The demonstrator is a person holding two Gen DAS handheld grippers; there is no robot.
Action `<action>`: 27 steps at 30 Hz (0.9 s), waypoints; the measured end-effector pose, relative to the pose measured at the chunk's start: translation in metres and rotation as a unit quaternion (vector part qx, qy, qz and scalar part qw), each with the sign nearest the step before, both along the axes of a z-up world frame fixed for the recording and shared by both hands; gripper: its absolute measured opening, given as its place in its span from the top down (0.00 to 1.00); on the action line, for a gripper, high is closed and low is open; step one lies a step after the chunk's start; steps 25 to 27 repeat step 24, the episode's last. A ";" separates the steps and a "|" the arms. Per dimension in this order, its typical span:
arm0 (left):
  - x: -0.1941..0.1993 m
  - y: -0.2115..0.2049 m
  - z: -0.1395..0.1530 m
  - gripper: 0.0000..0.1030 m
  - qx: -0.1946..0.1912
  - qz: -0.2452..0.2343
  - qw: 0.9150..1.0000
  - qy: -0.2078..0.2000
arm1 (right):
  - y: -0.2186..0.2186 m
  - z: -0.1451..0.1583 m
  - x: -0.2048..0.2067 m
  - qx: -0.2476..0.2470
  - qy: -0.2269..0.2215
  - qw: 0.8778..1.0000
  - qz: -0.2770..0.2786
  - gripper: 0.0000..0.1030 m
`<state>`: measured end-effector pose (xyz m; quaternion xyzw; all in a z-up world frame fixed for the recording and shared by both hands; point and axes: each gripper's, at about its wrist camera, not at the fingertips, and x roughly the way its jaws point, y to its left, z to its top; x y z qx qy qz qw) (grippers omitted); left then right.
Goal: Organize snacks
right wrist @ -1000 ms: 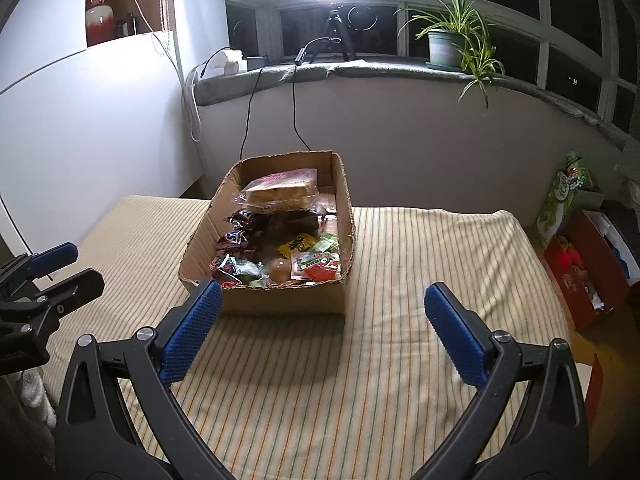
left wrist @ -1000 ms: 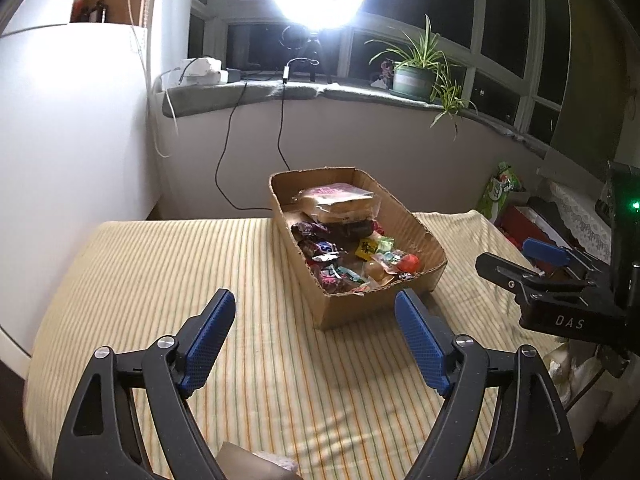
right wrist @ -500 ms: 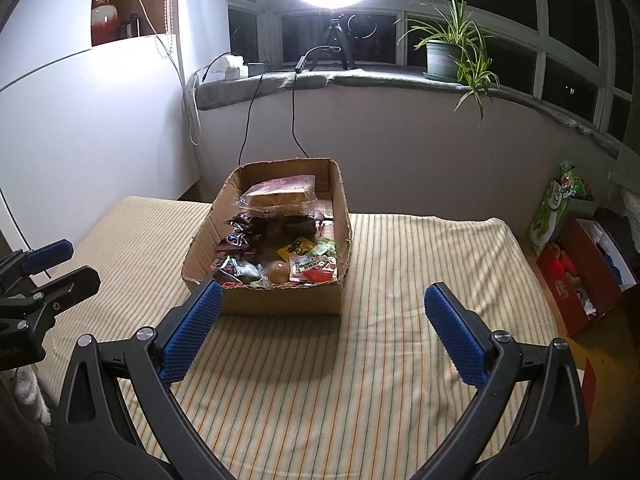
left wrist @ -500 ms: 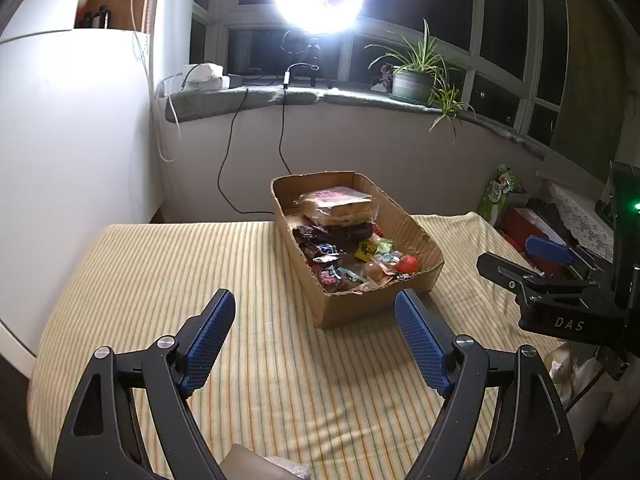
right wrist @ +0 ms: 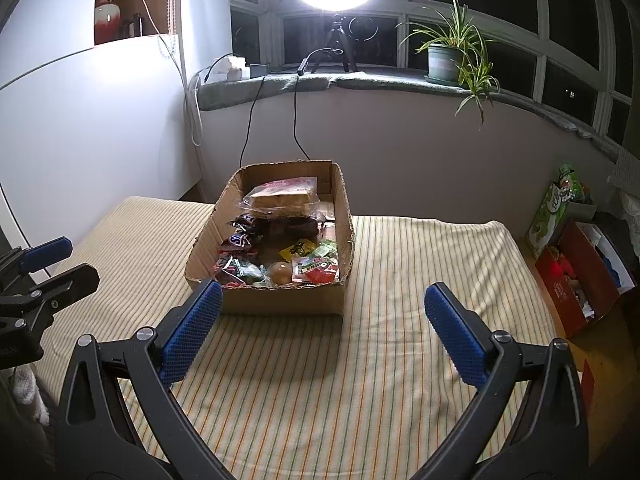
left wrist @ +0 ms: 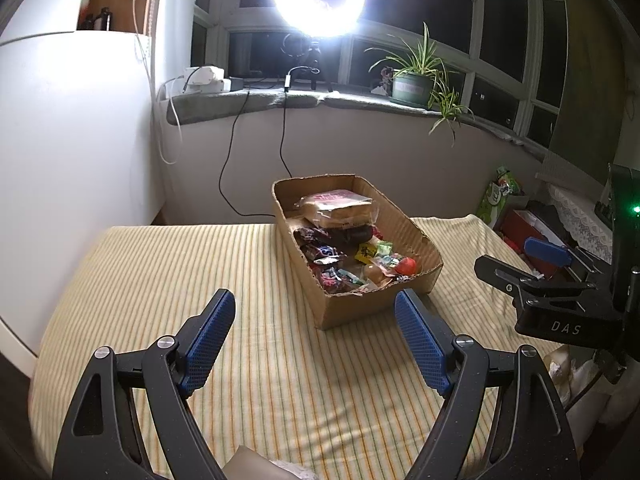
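Snacks in box; vase only right view

Both views drawn slightly back from cardboard box, more tabletop showing

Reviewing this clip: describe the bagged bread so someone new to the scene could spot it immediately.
On the striped tablecloth stands an open cardboard box of snacks. The bagged bread lies at the box's far end, nearest the window wall. It is the largest item there, a pale slab in clear plastic with a pink label, resting above the small, colourful wrapped sweets.
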<state>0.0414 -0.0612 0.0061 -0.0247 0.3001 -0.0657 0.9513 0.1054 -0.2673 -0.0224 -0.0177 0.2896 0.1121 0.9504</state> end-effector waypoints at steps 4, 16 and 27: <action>-0.001 0.000 0.000 0.20 0.000 0.000 1.000 -0.001 | 0.001 0.000 -0.001 0.000 0.000 1.000 0.000 0.00; -0.002 0.002 0.000 0.20 -0.002 0.003 1.000 0.001 | 0.003 -0.002 -0.001 -0.002 0.002 1.000 0.004 0.00; 0.001 0.002 -0.002 0.20 -0.003 0.003 1.000 0.000 | 0.003 -0.005 0.001 -0.002 0.004 1.000 0.003 0.00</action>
